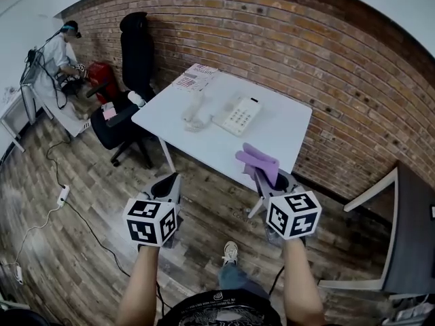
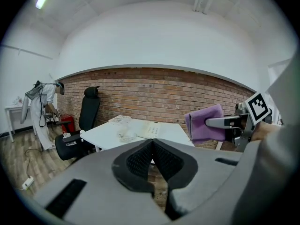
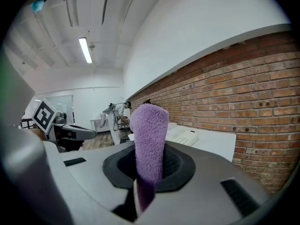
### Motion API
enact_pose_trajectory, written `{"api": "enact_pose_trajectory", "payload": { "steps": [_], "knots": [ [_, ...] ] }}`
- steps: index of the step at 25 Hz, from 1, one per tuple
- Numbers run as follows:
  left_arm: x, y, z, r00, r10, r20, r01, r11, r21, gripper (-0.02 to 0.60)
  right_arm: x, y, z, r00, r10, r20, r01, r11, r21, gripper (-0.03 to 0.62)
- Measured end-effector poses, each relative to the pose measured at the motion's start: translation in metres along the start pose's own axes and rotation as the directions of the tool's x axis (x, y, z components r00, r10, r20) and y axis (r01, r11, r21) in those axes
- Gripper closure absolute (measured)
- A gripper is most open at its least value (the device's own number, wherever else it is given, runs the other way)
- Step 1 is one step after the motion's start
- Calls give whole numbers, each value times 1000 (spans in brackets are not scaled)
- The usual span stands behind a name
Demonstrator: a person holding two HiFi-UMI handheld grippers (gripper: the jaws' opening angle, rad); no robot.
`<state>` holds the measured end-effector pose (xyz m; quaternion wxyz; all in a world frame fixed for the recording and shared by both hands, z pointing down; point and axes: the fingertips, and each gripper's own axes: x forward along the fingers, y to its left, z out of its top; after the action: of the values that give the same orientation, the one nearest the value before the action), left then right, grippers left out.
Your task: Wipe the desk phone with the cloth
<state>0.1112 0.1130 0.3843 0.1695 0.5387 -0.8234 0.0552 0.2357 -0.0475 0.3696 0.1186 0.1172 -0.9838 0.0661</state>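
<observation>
The white desk phone (image 1: 238, 114) lies on the white table (image 1: 285, 131), with its handset (image 1: 194, 109) off and resting to its left. Both grippers hover in front of the table, above the wooden floor. My right gripper (image 1: 260, 175) is shut on a purple cloth (image 1: 258, 160) that sticks up from its jaws, just short of the table's near edge. In the right gripper view the cloth (image 3: 149, 135) fills the centre and the phone (image 3: 183, 136) shows behind it. My left gripper (image 1: 173, 180) is shut with nothing in it; its view shows the phone (image 2: 149, 129) and the cloth (image 2: 205, 122).
Printed papers (image 1: 195, 79) lie at the table's far corner. A black office chair (image 1: 129, 66) stands left of the table, and a person (image 1: 64, 46) works further left. A brick wall (image 1: 326, 66) backs the table. A dark desk (image 1: 411, 236) is at right. A power strip (image 1: 62, 195) lies on the floor.
</observation>
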Motion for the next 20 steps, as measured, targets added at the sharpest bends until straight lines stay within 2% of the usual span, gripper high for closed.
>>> {"api": "enact_pose_trajectory", "payload": {
  "steps": [9, 15, 20],
  "knots": [
    [108, 1, 43, 1000, -9, -22, 9, 1000, 10, 575, 71, -82, 22, 999, 13, -30, -13, 1000, 4, 549],
    [162, 1, 62, 999, -10, -34, 11, 1000, 20, 575, 107, -121, 32, 999, 26, -39, -25, 1000, 7, 549],
    [197, 5, 70, 999, -4, -51, 5, 1000, 26, 575, 132, -147, 35, 999, 34, -30, -32, 998, 61, 549]
  ]
}}
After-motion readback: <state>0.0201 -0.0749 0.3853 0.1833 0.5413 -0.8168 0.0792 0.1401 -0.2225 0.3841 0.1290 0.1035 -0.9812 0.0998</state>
